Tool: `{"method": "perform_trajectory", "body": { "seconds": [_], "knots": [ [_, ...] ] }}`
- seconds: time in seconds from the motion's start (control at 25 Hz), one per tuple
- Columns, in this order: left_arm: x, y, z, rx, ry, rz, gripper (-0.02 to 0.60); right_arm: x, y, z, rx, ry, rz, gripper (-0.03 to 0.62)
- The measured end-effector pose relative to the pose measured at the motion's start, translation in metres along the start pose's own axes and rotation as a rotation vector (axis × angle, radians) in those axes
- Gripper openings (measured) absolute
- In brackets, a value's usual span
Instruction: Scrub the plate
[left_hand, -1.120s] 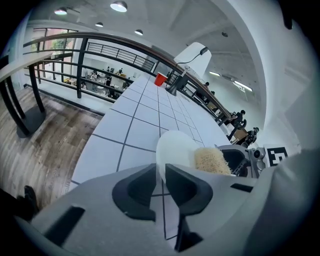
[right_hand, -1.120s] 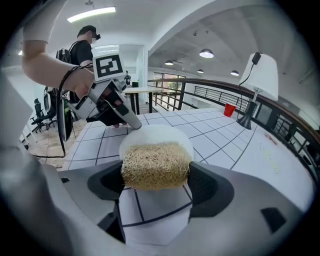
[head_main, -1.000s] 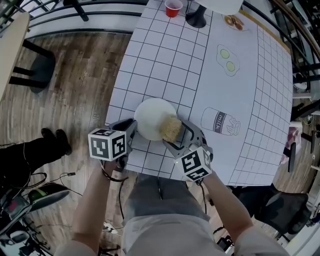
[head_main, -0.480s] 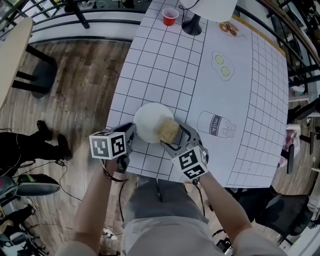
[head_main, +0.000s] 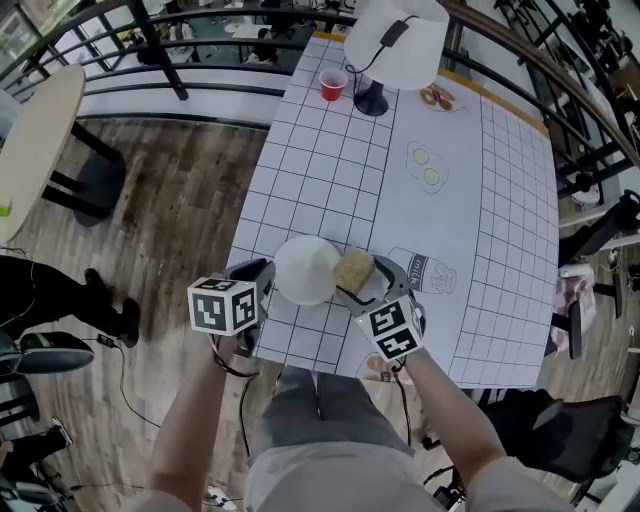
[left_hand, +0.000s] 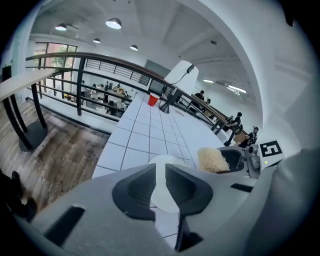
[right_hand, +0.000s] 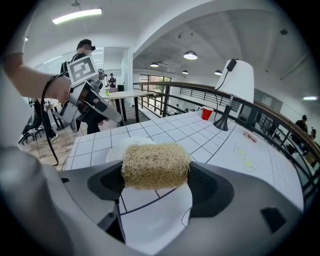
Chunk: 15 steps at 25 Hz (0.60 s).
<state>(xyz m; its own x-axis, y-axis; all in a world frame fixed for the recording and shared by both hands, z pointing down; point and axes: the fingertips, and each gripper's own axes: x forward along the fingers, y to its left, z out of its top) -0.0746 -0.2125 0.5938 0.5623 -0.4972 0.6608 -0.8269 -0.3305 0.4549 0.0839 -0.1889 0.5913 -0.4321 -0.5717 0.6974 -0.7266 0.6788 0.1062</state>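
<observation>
The white plate (head_main: 305, 268) lies near the front edge of the gridded tabletop (head_main: 340, 160). The left tongs (left_hand: 160, 169) are nearly closed, and their own view shows the plate's near rim pinched in the thin gap between the jaws. From the head view only the tips at the plate's left edge can be made out.

The right tongs (right_hand: 156, 173) are clamped on a straw-coloured scrubber (head_main: 354, 269), with one jaw on each end. The head view places the scrubber just beside the plate's right rim, over the tabletop and not over the plate. No view shows whether it touches the cloth. In the right gripper view the plate shows only as a pale arc behind the scrubber. That view also takes in the left tongs' marker cube (right_hand: 81, 69) and the hand (right_hand: 59, 90) holding them, which the left gripper view cannot see.

A printed milk carton (head_main: 428, 270) on the cloth shows clearly in the head view alone. A red cup (head_main: 332, 84) and a white lamp (head_main: 395, 45) stand at the far end, well apart from the plate, and appear in all three views.
</observation>
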Motion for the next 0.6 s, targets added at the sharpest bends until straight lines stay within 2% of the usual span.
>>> {"method": "perform_trajectory", "body": {
  "seconds": [0.2, 0.4, 0.6],
  "knots": [
    [-0.034, -0.01, 0.022, -0.035, -0.095, 0.011, 0.066, -0.024, 0.001, 0.036, -0.082, -0.049, -0.009, 0.373],
    [-0.065, -0.03, 0.045, 0.081, -0.136, 0.024, 0.051, -0.055, -0.008, 0.083, -0.137, -0.137, -0.067, 0.373],
    [-0.106, -0.052, 0.092, 0.16, -0.247, 0.028, 0.028, -0.094, -0.012, 0.145, -0.167, -0.268, -0.103, 0.373]
  ]
}}
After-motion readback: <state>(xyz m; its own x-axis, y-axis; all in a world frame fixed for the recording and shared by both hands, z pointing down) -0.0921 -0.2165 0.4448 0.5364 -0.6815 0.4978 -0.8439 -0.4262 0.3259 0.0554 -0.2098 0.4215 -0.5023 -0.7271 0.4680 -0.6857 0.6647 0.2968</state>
